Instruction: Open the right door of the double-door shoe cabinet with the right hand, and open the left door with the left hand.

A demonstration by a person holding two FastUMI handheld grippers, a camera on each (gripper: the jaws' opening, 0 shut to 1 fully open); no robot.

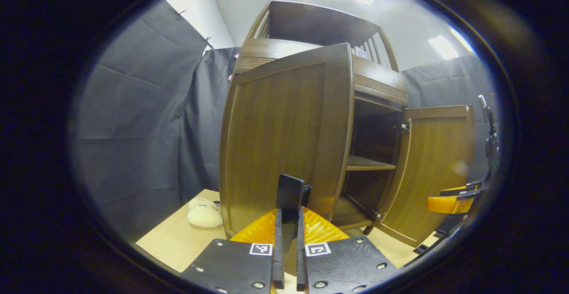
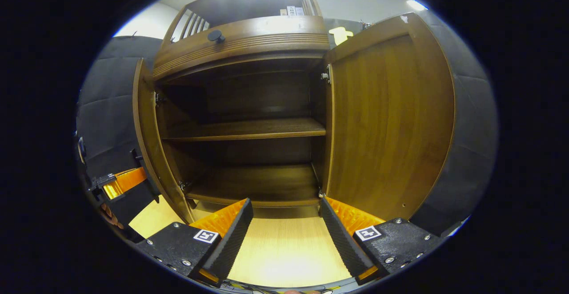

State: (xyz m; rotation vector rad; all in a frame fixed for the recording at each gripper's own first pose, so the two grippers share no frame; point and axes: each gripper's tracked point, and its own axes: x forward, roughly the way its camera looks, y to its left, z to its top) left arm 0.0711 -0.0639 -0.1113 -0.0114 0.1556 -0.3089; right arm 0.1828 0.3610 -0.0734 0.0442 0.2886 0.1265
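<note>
The brown wooden shoe cabinet stands with both doors swung out. In the left gripper view the left door fills the middle, its outer face toward me. My left gripper is shut on the dark handle at that door's free edge. The right door hangs wide open, with the right gripper beside it. In the right gripper view my right gripper is open and holds nothing, facing the cabinet's inside. The right door is at its right, the left door edge-on at its left, by the left gripper.
Inside, a middle shelf and a bottom shelf are bare. A drawer front with a round dark knob runs above the doors. A pale fluffy slipper lies on the light wooden floor board left of the cabinet.
</note>
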